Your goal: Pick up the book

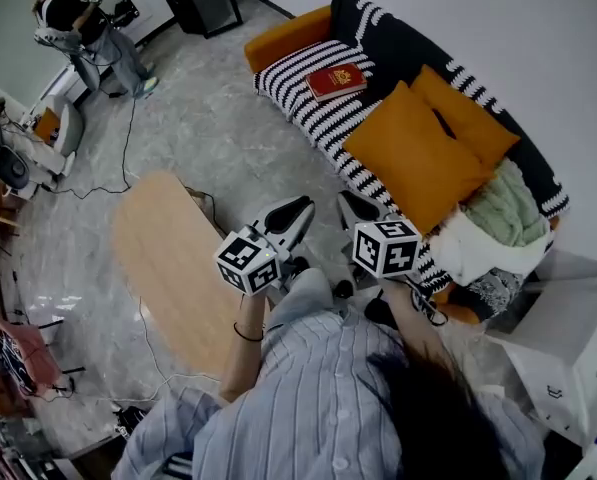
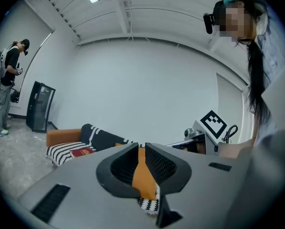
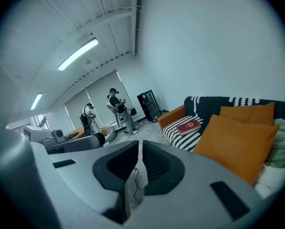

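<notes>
Your left tongs (image 1: 296, 211) and right tongs (image 1: 356, 208) are pinched closed, holding nothing. Far off at 12 o'clock, the red book (image 1: 336, 80) lies flat on the striped sofa (image 1: 290, 80). You're only starting, it seems: step closer, then open up.

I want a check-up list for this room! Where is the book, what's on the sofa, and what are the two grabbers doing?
Surface: striped sofa seat, part of it bare.
Job's things: red book lies flat on the sofa seat, untouched, away from both grippers.
Clutter: orange cushions and a green blanket on the sofa.
Grippers: left gripper and right gripper both shut, empty, held in the air.
Cables: black cable trails across the floor.
Surroundings: wooden table to the left; another person stands far off.
</notes>
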Action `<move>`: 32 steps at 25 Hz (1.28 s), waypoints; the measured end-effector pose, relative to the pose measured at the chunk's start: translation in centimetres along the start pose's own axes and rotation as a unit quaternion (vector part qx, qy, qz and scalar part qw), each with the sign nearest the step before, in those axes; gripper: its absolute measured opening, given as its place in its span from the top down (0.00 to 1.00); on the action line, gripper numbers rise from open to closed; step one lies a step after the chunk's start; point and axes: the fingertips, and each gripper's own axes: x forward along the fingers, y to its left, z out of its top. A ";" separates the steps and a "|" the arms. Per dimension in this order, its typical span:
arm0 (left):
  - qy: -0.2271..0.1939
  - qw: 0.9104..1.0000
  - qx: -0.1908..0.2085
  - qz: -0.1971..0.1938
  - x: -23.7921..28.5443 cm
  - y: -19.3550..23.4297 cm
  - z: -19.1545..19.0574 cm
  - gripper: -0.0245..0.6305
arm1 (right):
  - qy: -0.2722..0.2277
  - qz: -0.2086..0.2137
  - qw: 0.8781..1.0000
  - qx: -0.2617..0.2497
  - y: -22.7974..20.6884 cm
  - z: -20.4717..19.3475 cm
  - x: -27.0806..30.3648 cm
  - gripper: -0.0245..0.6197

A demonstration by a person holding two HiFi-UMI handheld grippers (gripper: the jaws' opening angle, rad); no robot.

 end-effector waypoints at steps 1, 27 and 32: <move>0.001 1.000 -0.001 0.001 0.0 0.0 -0.1 0.91 | 0.000 0.002 1.000 0.001 0.0 -0.1 0.0 0.90; 0.014 0.999 -0.039 0.014 3.9 9.8 0.5 0.91 | 0.035 0.005 0.999 0.025 -3.4 2.6 10.1 0.90; 0.042 0.998 -0.039 -0.013 6.3 14.8 1.3 0.91 | 0.045 -0.005 0.998 0.041 -4.2 4.4 15.4 0.90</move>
